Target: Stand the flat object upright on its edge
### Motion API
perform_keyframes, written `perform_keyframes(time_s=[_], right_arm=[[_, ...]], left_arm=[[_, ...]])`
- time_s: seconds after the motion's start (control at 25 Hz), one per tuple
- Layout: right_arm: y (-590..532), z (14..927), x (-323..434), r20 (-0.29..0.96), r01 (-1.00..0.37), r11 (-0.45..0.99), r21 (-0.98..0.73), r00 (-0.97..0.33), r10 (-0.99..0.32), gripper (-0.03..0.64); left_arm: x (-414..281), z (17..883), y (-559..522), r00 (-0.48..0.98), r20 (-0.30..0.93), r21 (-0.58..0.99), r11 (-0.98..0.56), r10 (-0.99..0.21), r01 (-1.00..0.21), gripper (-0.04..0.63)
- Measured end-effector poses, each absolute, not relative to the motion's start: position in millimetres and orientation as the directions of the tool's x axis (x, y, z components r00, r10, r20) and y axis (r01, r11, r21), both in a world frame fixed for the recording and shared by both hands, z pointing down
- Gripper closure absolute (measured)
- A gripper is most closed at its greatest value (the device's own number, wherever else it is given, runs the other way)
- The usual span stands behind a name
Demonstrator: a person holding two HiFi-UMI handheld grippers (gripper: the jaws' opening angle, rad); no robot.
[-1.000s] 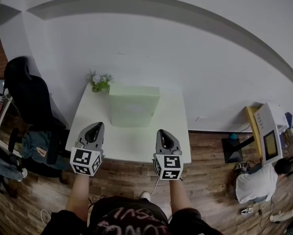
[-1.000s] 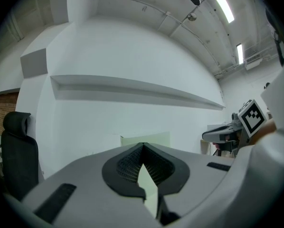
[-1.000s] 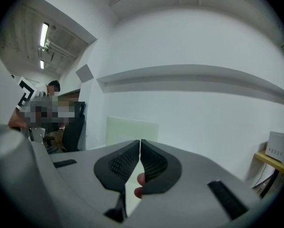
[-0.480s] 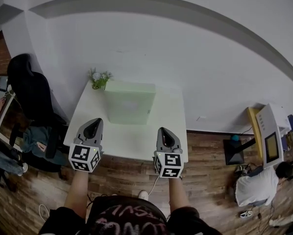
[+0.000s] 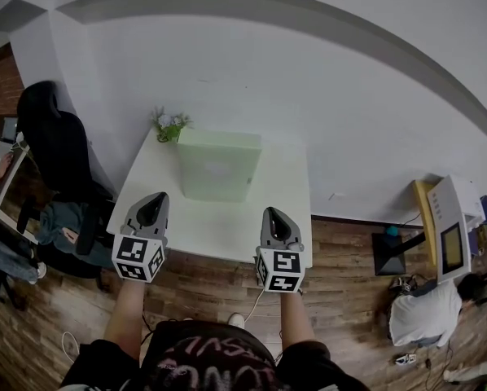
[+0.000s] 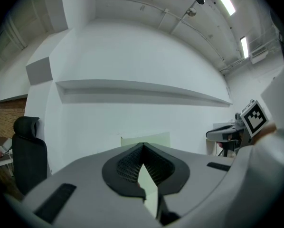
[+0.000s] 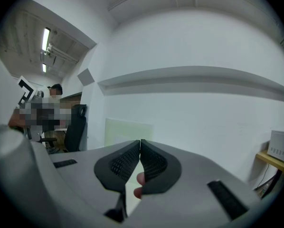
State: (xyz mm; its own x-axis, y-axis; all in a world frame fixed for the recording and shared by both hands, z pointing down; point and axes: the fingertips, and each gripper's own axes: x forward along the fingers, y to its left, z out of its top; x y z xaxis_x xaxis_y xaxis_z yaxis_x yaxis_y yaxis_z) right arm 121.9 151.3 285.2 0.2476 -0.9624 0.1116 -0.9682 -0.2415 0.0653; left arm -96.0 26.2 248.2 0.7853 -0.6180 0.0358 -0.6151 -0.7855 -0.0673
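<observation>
Both left gripper (image 5: 155,201) and right gripper (image 5: 276,217) wait at six o'clock, jaws pressed together and empty, the flat object (image 5: 219,177) seemingly upright already.

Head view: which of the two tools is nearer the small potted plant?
The left tool: it is at the front left of the table, on the same side as the plant; the right tool is at the front right.
</observation>
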Motion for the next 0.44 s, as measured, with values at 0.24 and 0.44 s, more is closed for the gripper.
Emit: perform_keyframes(time_s=[0.24, 0.44], right_arm=[[149.7, 285.0, 120.3, 0.114, -0.971, -0.233, 0.062, 0.239, -0.964, 0.592], [149.0, 283.9, 119.4, 0.110, -0.971, -0.229, 0.070, 0.235, -0.966, 0.592]], left_arm=[[-95.9, 249.2, 28.0, 0.790, 0.045, -0.062, -0.791, -0.611, -0.609, 0.581], [-97.4, 247.3, 25.7, 0.784, 0.040, -0.055, -0.785, -0.619, -0.617, 0.581]])
